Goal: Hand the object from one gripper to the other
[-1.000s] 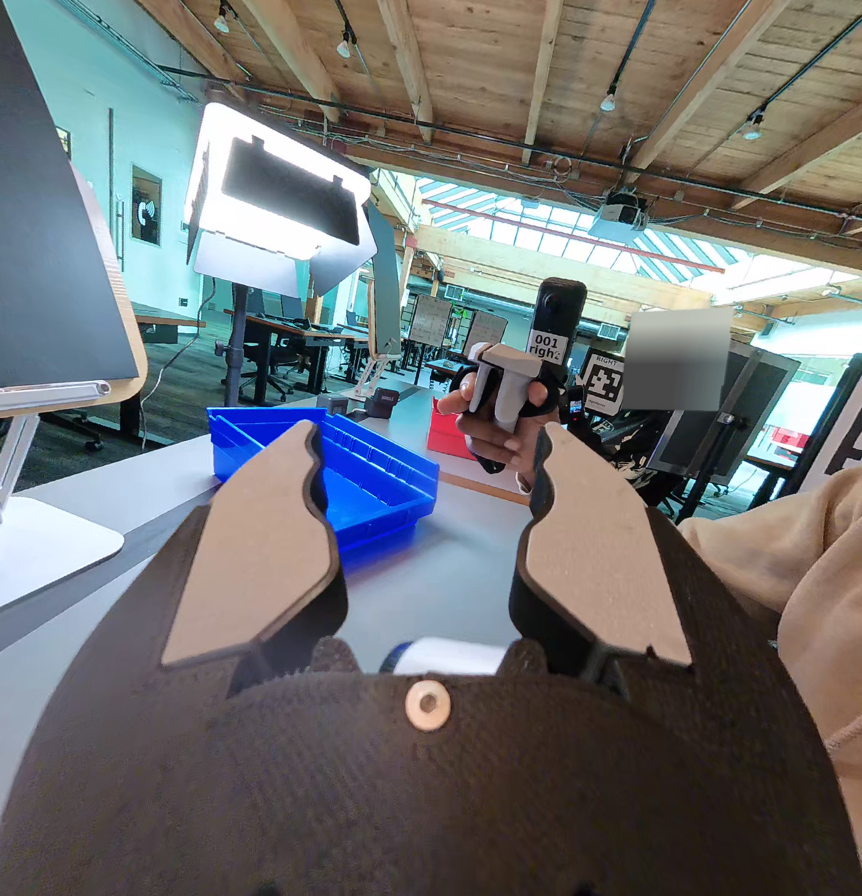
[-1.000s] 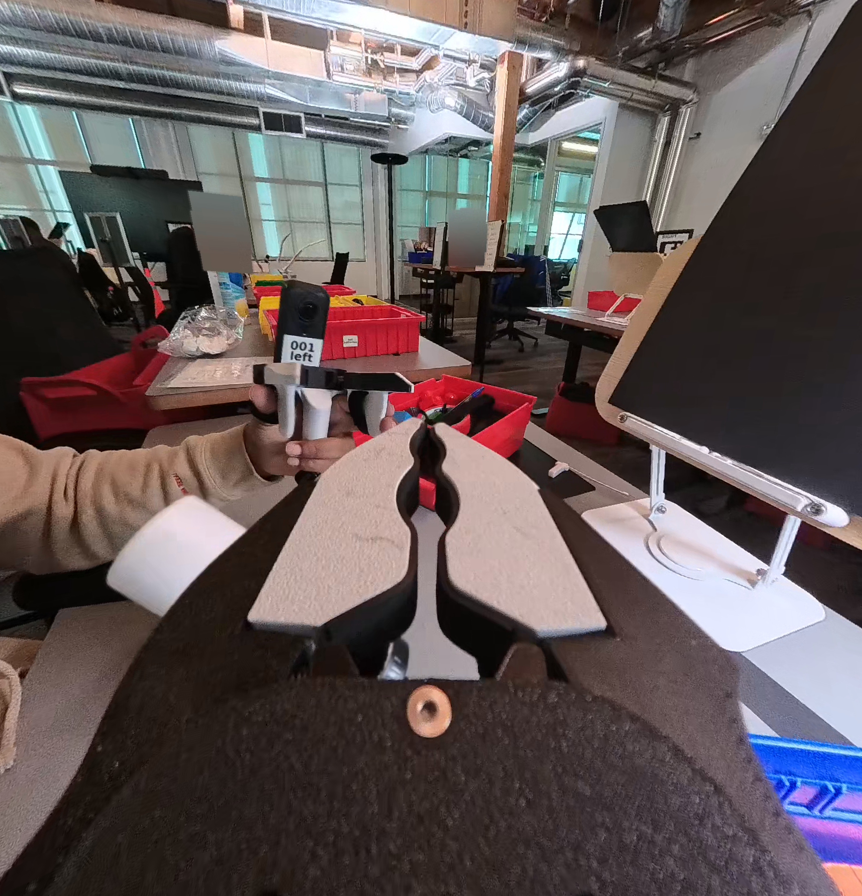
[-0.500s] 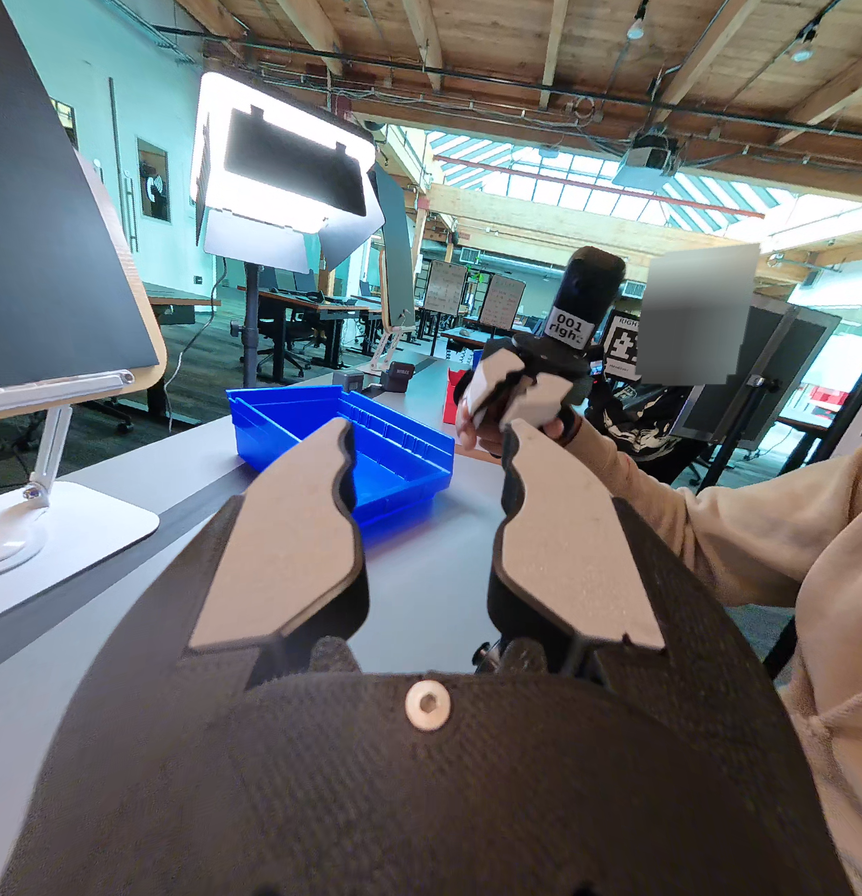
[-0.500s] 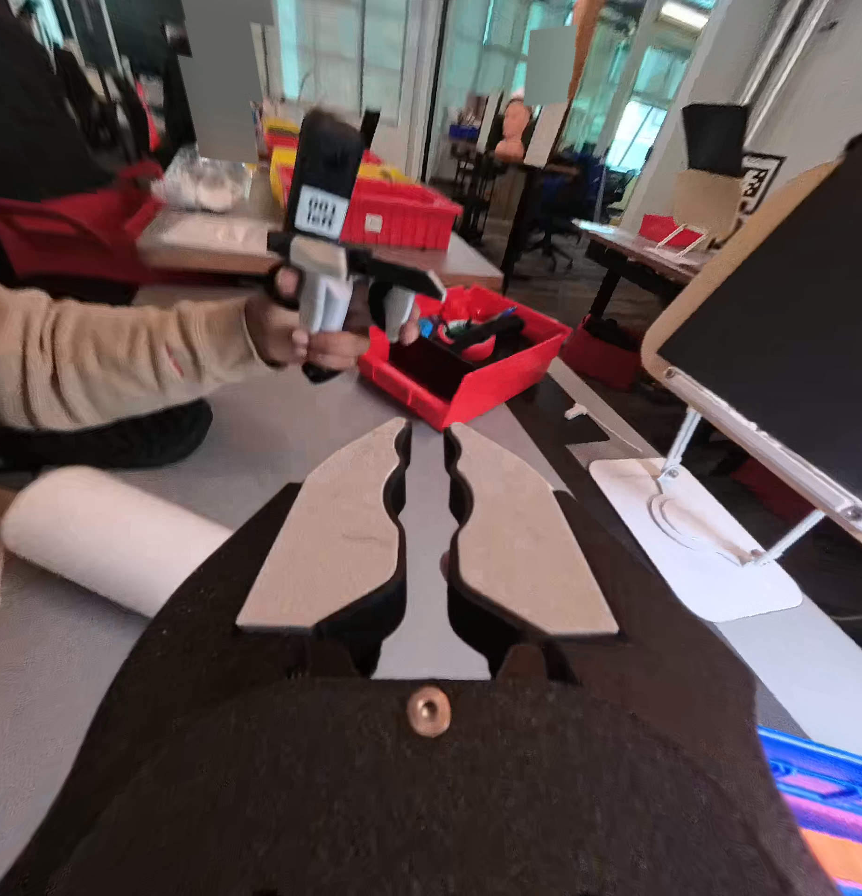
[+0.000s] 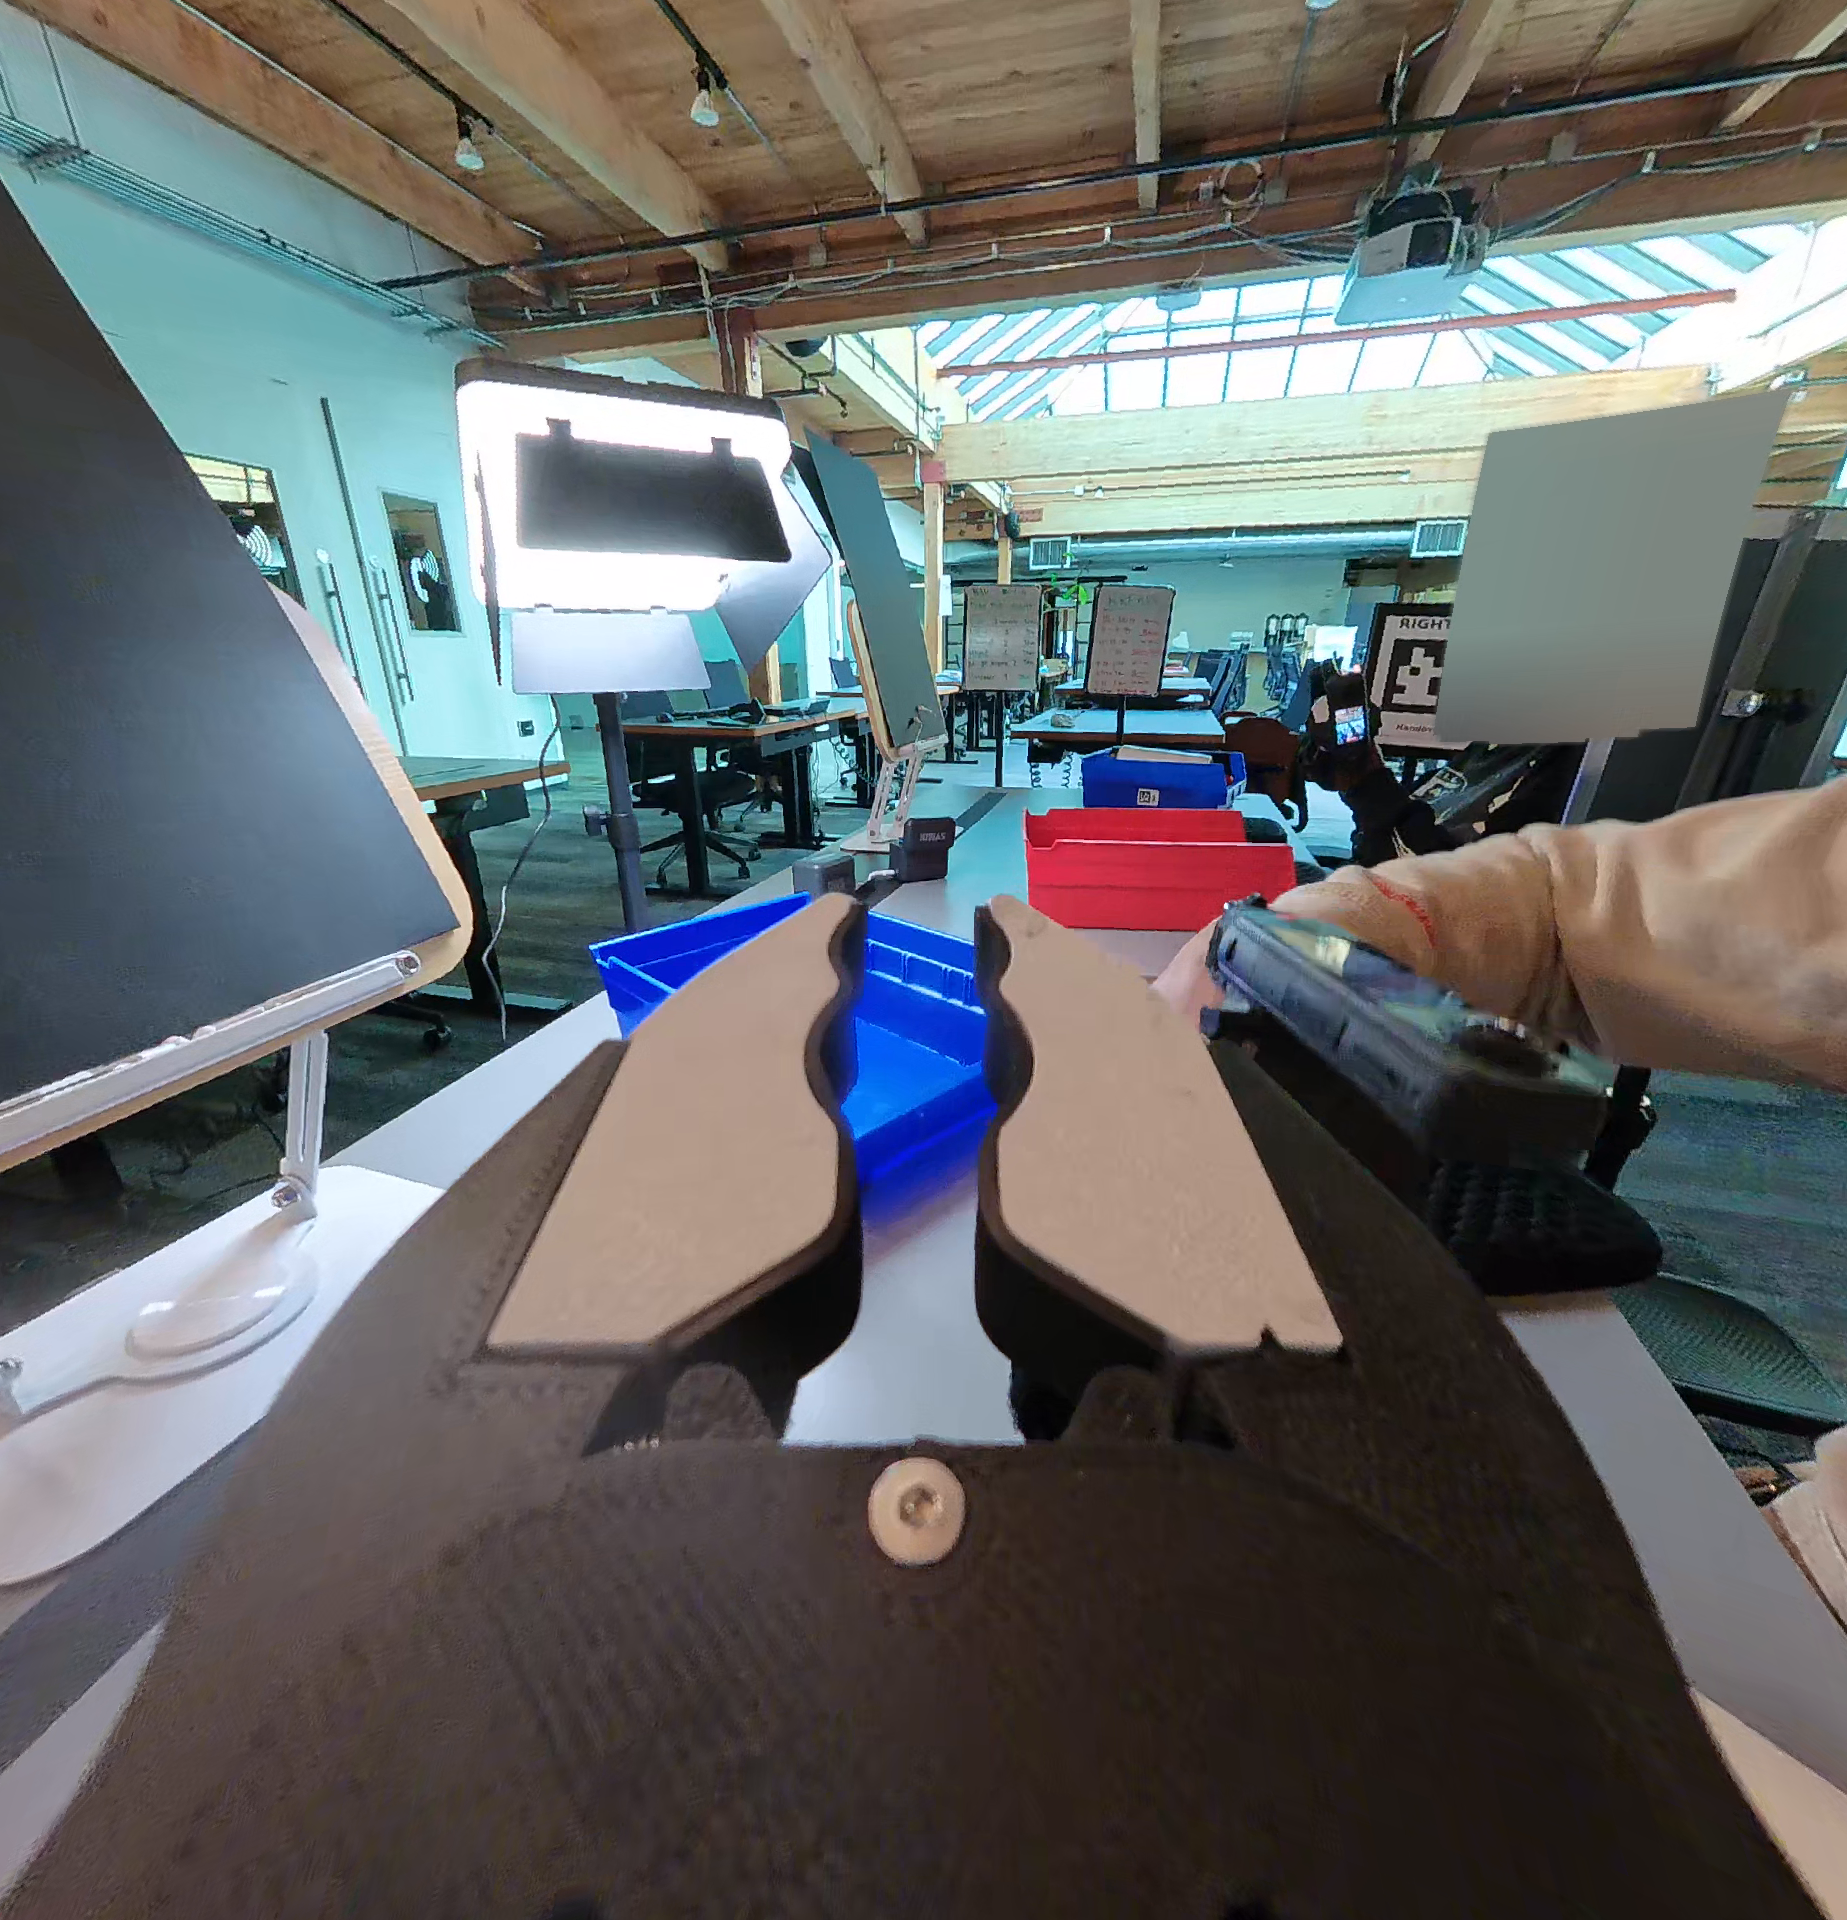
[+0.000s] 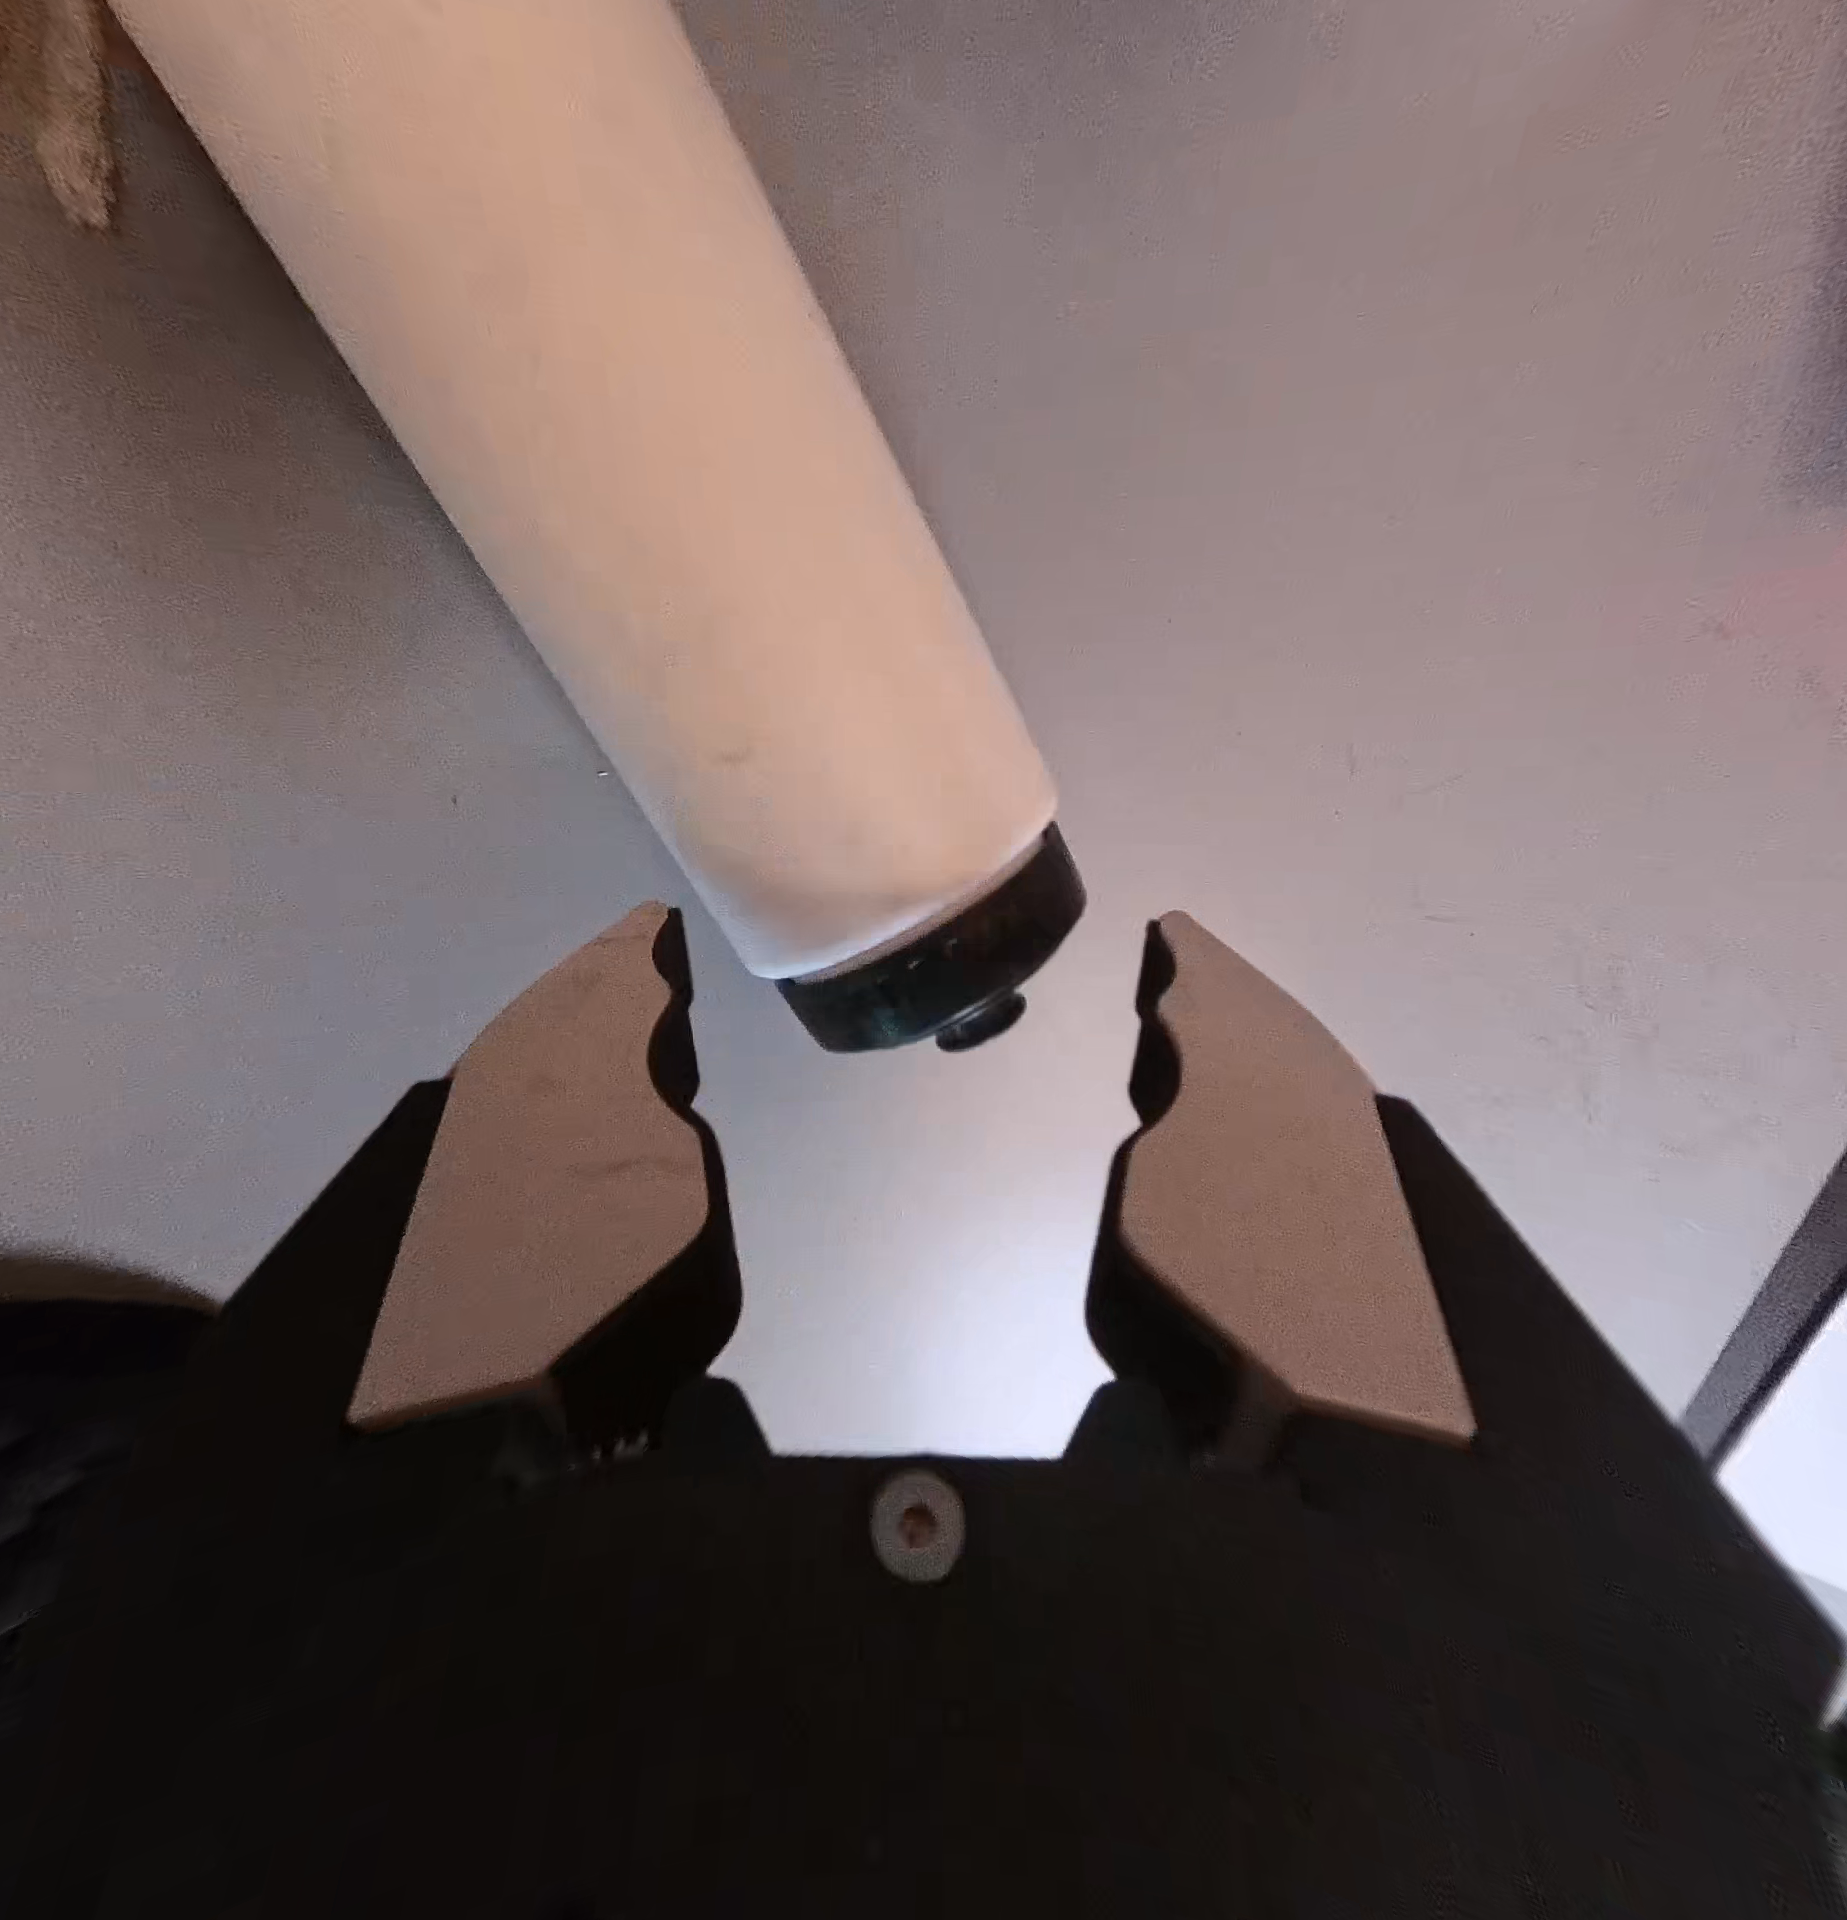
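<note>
Object: a long white cylinder (image 6: 607, 436) with a black cap (image 6: 929, 971) lies flat on the grey table (image 6: 1418, 520), seen in the right wrist view.
Long axis: it runs from far left to near right, capped end nearest the right tool (image 6: 908, 961); a small knob sticks out of the cap.
Right tool: fingers spread wide, holding nothing; the capped end sits just beyond the tips, nearer the left finger (image 6: 566, 1143), and I cannot tell whether they touch.
Open room: bare table lies on both sides of the cylinder and to the right of the right finger (image 6: 1272, 1174); a dark table edge cuts across the near right corner.
Left tool: the left tool (image 5: 917, 925) is held above the table with a narrow gap between its fingers, nothing in it.
Beyond the left tool: a blue bin (image 5: 898, 1029) shows through that gap, a red bin (image 5: 1147, 873) farther off, and a beige sleeve (image 5: 1625, 914) reaching in from the right.
Hidden or unclear: the cylinder's far end is cut off by the frame; the cylinder cannot be seen in the left wrist view; the dark device beside the sleeve is blurred.
</note>
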`<state>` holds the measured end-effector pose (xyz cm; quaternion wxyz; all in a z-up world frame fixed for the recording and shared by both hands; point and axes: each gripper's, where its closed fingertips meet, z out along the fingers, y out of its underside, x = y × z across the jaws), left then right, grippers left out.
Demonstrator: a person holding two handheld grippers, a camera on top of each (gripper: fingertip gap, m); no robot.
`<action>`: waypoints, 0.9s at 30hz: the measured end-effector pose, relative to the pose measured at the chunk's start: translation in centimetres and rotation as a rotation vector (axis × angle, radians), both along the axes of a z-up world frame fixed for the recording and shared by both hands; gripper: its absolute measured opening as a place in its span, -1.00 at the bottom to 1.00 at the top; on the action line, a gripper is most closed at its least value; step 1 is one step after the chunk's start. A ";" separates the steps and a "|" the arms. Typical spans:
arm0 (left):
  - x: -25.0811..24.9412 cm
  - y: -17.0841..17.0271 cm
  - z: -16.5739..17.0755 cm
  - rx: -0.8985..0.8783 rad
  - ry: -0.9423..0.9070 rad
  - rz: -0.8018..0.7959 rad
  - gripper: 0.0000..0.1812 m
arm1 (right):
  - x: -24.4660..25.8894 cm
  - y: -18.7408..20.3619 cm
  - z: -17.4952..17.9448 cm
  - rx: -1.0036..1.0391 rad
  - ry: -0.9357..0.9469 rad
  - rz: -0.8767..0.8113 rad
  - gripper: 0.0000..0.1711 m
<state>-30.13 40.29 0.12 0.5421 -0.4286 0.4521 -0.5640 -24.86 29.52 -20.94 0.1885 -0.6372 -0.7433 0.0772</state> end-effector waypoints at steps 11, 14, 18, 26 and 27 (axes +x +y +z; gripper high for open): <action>-0.9 -0.3 1.0 0.069 0.017 0.030 -0.80 | 3.4 -2.2 -3.1 -0.030 -0.134 -0.052 -0.03; -0.6 -0.6 1.0 0.066 0.030 0.019 -0.80 | 3.2 -3.0 -3.4 -0.029 -0.148 -0.038 0.02; -0.3 -1.7 0.8 0.099 0.065 0.002 -0.80 | 2.3 -3.4 -5.4 0.012 -0.199 0.045 0.12; -1.3 -2.0 1.6 0.181 0.084 0.046 -0.81 | 5.6 -3.0 -1.2 -0.044 -0.247 -0.177 0.00; -1.5 -1.9 1.8 0.182 0.077 0.051 -0.81 | 7.0 -2.1 0.5 -0.037 -0.230 -0.250 0.00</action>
